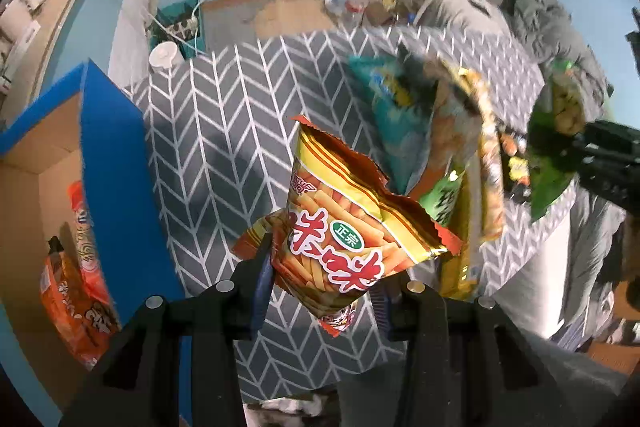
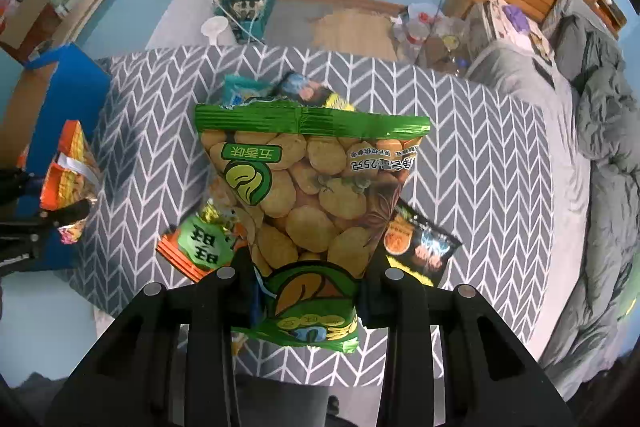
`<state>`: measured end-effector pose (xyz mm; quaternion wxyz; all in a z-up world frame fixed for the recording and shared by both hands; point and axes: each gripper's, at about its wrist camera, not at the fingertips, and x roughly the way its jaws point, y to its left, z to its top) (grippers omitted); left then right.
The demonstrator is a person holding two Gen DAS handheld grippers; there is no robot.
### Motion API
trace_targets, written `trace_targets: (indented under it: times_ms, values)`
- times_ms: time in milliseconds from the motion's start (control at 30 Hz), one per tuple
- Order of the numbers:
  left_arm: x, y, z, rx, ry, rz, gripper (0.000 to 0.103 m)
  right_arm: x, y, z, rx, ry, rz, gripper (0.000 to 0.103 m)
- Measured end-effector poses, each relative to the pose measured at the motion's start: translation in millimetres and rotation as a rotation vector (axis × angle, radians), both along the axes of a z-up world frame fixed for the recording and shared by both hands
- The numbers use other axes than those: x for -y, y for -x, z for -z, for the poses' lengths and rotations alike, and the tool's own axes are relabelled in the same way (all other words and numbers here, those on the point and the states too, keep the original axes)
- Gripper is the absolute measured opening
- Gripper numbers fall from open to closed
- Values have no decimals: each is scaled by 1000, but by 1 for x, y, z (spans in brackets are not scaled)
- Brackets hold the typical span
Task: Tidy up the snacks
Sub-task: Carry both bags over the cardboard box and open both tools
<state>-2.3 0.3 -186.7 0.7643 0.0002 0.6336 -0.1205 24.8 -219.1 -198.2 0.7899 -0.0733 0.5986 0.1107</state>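
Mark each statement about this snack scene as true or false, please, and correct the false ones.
1. The left hand-held gripper holds a yellow and red snack bag. True.
2. The right hand-held gripper is open and holds nothing. False: it is shut on a green snack bag.
3. The blue box already contains orange snack packets. True.
4. The tablecloth is plain red. False: it is grey with a white chevron pattern.
5. More snack bags lie on the tablecloth. True.
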Motion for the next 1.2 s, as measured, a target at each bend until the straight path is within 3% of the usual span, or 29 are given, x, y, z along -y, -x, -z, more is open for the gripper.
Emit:
trace_targets:
  times_ms: [600,800,1200]
  values:
    - [-19,-1,-56,81,41,-113,43,-49,-26,-49,86,-49,-138,33]
    - [-32,0,-70,106,63,-171,43,-82,-29,-62,100,-76,-211,33]
    - [-79,14,-95,164,33,-281,43,-155,-30,-76,115,-114,-378,33]
